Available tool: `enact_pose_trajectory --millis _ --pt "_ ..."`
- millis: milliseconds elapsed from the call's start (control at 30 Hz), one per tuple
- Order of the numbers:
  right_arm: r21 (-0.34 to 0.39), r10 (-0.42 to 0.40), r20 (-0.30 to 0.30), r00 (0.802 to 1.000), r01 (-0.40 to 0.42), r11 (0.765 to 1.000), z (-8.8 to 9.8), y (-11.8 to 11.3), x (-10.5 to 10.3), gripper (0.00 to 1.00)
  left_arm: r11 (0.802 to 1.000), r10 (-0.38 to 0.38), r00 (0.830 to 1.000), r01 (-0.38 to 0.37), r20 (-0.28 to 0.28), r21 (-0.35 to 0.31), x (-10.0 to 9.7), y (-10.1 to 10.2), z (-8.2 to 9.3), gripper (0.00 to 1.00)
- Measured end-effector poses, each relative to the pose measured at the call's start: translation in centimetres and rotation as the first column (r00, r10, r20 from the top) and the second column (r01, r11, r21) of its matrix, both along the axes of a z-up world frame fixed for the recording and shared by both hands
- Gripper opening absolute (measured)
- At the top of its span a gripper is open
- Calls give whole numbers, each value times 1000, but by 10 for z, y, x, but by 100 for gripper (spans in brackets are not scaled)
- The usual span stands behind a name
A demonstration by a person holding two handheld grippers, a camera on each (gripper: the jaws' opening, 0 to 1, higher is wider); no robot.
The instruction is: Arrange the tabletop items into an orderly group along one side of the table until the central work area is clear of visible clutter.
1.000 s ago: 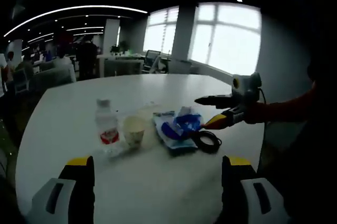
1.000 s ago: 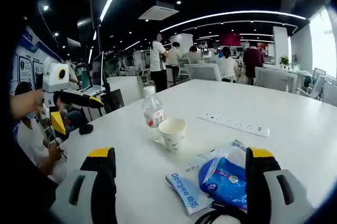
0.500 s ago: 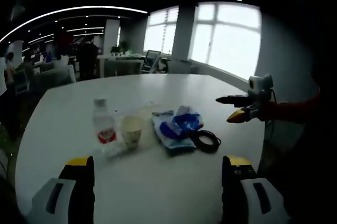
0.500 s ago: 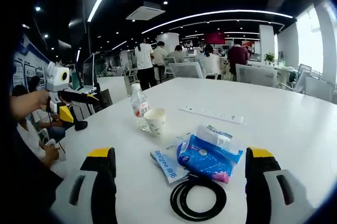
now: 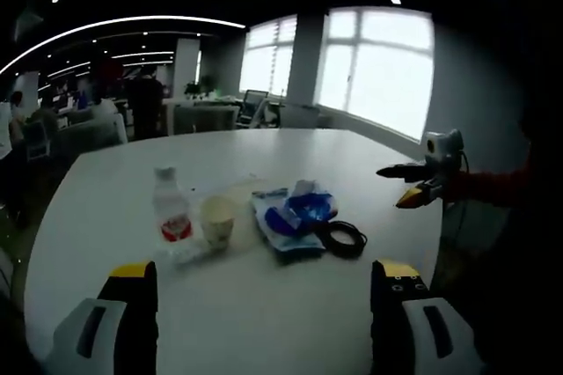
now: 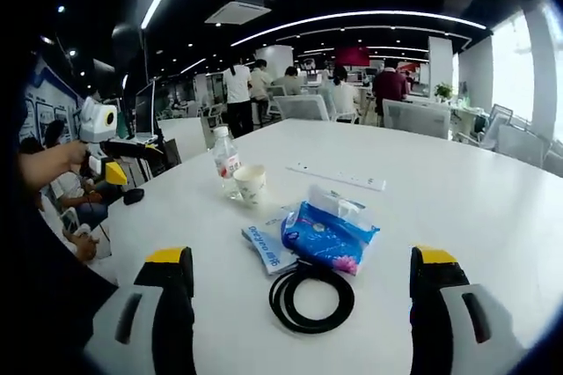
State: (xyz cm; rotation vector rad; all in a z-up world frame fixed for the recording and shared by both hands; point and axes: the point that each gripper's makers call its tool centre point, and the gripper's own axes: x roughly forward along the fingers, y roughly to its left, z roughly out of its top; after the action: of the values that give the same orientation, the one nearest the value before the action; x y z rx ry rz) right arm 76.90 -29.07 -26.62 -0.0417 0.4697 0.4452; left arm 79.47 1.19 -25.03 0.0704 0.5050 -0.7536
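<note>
A clear water bottle (image 5: 171,208) with a red label stands by a paper cup (image 5: 216,219) on the white table (image 5: 264,322). To their right lie a blue tissue pack (image 5: 297,212) on a flat leaflet and a coiled black cable (image 5: 340,237). My left gripper (image 5: 262,271) hangs open over the near table, short of them all. My right gripper (image 5: 415,183) hovers open at the table's right edge, apart from the items. In the right gripper view, the cable (image 6: 311,296) and tissue pack (image 6: 327,234) lie ahead of the open right gripper (image 6: 301,259); cup (image 6: 251,183) and bottle (image 6: 226,159) stand beyond.
A white power strip (image 6: 339,177) lies further along the table. A small black object (image 6: 134,194) sits near the table edge below the left gripper (image 6: 123,159). People, chairs and desks fill the office behind. Windows stand beyond the table's far side.
My right gripper has drawn back from the tissue pack and cable toward the table's edge, so the whole coil now shows in its view. The left gripper has barely moved.
</note>
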Motion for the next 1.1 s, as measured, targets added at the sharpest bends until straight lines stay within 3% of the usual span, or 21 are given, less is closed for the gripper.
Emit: enact_pose_trajectory --millis 267,367,833,1100 --pt "-2 -25 -31 999 25 1000 -4 -7 -10 100 1000 8 1000 -8 -11 19 -6 7 -3 100" --pt "3 -30 -29 999 30 1000 -2 -6 -12 100 1000 11 1000 -12 -23 -3 -11 6 0 100" --pt "16 -24 -21 999 24 1000 2 -7 -10 100 999 42 999 -42 -11 16 -16 8 -1 99" --pt "26 -14 -25 1000 14 1000 1 -7 -6 99 999 39 999 -38 -8 23 -18 -4 5 91"
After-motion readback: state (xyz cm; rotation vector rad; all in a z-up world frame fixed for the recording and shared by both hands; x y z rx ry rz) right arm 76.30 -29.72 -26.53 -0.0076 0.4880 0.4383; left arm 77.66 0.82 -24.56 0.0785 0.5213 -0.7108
